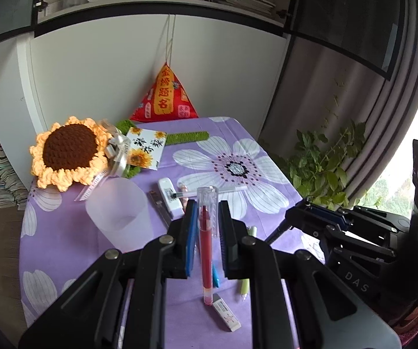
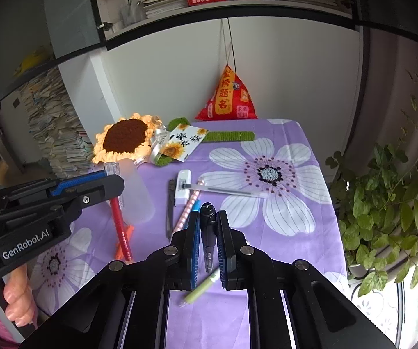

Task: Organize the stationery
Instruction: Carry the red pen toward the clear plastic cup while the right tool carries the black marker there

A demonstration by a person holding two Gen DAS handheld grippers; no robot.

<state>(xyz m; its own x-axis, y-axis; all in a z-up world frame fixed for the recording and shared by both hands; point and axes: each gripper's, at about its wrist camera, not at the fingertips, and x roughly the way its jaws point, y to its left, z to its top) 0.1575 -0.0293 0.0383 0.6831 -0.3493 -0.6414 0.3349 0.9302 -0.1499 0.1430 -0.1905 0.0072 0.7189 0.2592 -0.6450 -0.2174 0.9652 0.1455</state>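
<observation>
The counter (image 2: 267, 305), under a purple cloth with big white flowers, carries everything here. Largest on it is the crocheted sunflower (image 1: 69, 151), and right in front of that stands the frosted plastic cup (image 1: 115, 206); nothing can be made out inside it through the cloudy wall. The left hand-held gripper (image 1: 207, 212), just right of the cup, is clamped narrow on a red pen (image 1: 205, 250) with a clear cap, lifted above the cloth. The right hand-held gripper (image 2: 208, 226), further right of the cup, is pinched onto a black pen (image 2: 208, 232) whose lower end is hidden behind the blue pads. Right of the cup lie a clear pen (image 2: 226, 190) across a white correction tape (image 2: 182, 187), a pink striped pen (image 2: 187, 212), a dark cutter (image 2: 169, 212) and a blue pen (image 2: 193, 208) partly covered by the right jaws. Nearer the cameras are a green pen (image 2: 204, 286), an orange pen (image 2: 124, 238) cut off behind the red one, and a small eraser (image 1: 226, 311).
</observation>
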